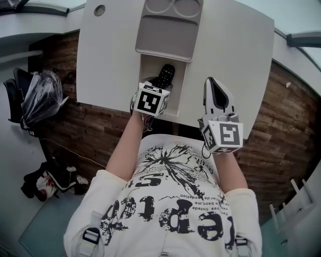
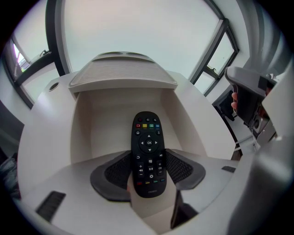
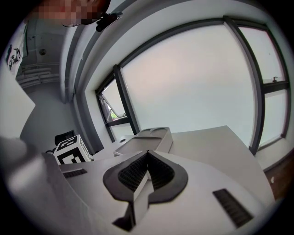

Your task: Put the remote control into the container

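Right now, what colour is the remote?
The remote is black, clearest in the left gripper view.

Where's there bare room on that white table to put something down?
Free: the table right of the grey container, beyond the right gripper, and the strip between container and round hole. Crowded: the open compartment, where the left gripper holds the remote.

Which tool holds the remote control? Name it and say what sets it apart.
The left tool: its jaws are clamped on the black remote control, held at the container. The right tool has its jaws together with nothing between them.
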{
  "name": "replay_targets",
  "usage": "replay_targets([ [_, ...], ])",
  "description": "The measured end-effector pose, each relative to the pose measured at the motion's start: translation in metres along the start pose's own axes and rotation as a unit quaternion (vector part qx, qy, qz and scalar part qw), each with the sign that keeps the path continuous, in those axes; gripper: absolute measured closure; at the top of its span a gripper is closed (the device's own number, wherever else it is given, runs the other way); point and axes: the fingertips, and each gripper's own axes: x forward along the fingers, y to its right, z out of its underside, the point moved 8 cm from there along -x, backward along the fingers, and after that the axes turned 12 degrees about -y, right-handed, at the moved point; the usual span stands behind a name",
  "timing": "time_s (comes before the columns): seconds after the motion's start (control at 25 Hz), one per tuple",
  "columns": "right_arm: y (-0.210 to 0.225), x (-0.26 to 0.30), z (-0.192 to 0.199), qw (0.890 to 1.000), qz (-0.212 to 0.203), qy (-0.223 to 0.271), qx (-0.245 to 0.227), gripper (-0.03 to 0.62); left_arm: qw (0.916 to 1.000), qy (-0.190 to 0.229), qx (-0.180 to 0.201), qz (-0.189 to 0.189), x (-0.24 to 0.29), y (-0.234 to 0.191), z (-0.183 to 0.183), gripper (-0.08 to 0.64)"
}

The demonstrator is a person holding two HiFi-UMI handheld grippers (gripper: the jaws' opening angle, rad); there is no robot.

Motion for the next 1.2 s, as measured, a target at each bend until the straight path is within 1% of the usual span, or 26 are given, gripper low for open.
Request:
replay_targets([
  [0.12, -0.002, 0.002, -0.006, 1.000, -0.004, -0.001, -0.003, 0.591, 0.9999, 0.000, 0.011, -0.005, 0.000, 0.002, 0.001, 0.324],
  [0.2, -0.003, 0.002, -0.009, 1.000, -0.007, -0.004, -0.001, 0.589, 0.9999, 0.004, 0.012, -0.002, 0.000, 0.002, 0.000, 0.324],
  [0.36, -0.008, 0.000, -0.012, 1.000, -0.008, -0.001, -0.001, 0.590, 0.9997, 0.004, 0.022, 0.011, 0.002, 0.005, 0.001, 0.324],
  [0.48, -0.015, 0.000, -0.013, 1.000, -0.008, 0.000, -0.008, 0.589, 0.9993, 0.002, 0.028, 0.026, -0.007, 0.007, -0.001, 0.324],
  [0.56, -0.020, -0.001, -0.015, 1.000, -0.007, 0.001, -0.016, 0.591, 0.9991, 0.009, 0.037, 0.020, -0.016, 0.006, -0.001, 0.324],
  [0.68, -0.030, -0.003, -0.016, 1.000, -0.002, 0.004, -0.021, 0.591, 0.9984, 0.019, 0.053, 0.000, -0.028, 0.002, 0.002, 0.324],
  [0.84, -0.041, -0.009, -0.015, 1.000, 0.006, 0.007, -0.026, 0.591, 0.9969, 0.038, 0.069, -0.008, -0.039, 0.002, 0.007, 0.324],
  [0.88, -0.044, -0.011, -0.015, 1.000, 0.009, 0.007, -0.027, 0.590, 0.9963, 0.045, 0.072, -0.014, -0.043, 0.002, 0.008, 0.333],
  [1.0, -0.054, -0.017, -0.014, 0.999, 0.016, 0.009, -0.029, 0.591, 0.9941, 0.081, 0.062, -0.037, -0.057, -0.003, 0.010, 0.502],
  [1.04, -0.058, -0.019, -0.013, 0.999, 0.019, 0.011, -0.031, 0.589, 0.9930, 0.094, 0.058, -0.040, -0.061, -0.004, 0.011, 0.543],
  [1.12, -0.065, -0.023, -0.013, 0.999, 0.026, 0.016, -0.034, 0.589, 0.9901, 0.122, 0.059, -0.037, -0.070, -0.006, 0.013, 0.551],
  [1.2, -0.073, -0.027, -0.012, 0.999, 0.035, 0.020, -0.035, 0.591, 0.9842, 0.158, 0.070, -0.037, -0.084, -0.004, 0.014, 0.551],
])
